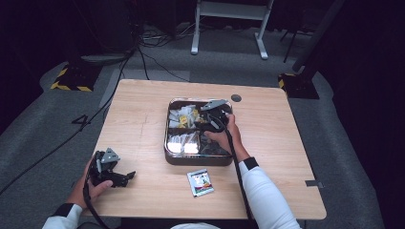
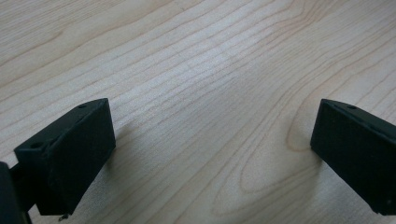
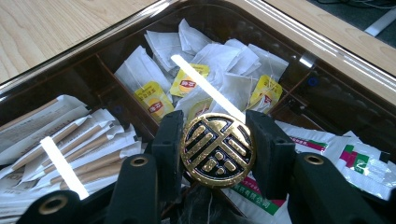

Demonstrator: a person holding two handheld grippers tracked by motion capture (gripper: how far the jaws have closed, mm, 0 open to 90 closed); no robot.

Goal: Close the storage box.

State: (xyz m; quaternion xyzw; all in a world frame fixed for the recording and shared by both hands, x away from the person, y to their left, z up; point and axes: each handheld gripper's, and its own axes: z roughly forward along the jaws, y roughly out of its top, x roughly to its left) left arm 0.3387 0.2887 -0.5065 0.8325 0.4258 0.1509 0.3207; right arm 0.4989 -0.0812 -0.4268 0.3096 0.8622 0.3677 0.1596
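Box (image 1: pixel 198 160) sits at table (image 1: pixel 143 124) centre, dark and divided into compartments under a clear lid (image 3: pixel 327 51). Right gripper (image 1: pixel 214 116) is over the far right part of the box; in the right gripper view its jaws are closed to a narrow gap on a round gold-and-black knob (image 3: pixel 217 150), one jaw on each side, touching it. Below the lid, teabags (image 3: pixel 210 74) with yellow tags fill the far compartment, paper-wrapped sticks (image 3: pixel 70 140) lie in the left one, and green-and-red sachets (image 3: pixel 355 158) lie in the right one. One sachet (image 1: pixel 200 182) lies on the table just near of the box. Left gripper (image 1: pixel 112 174) rests on the near left of the table, well apart from the box, jaws spread wide over bare wood.
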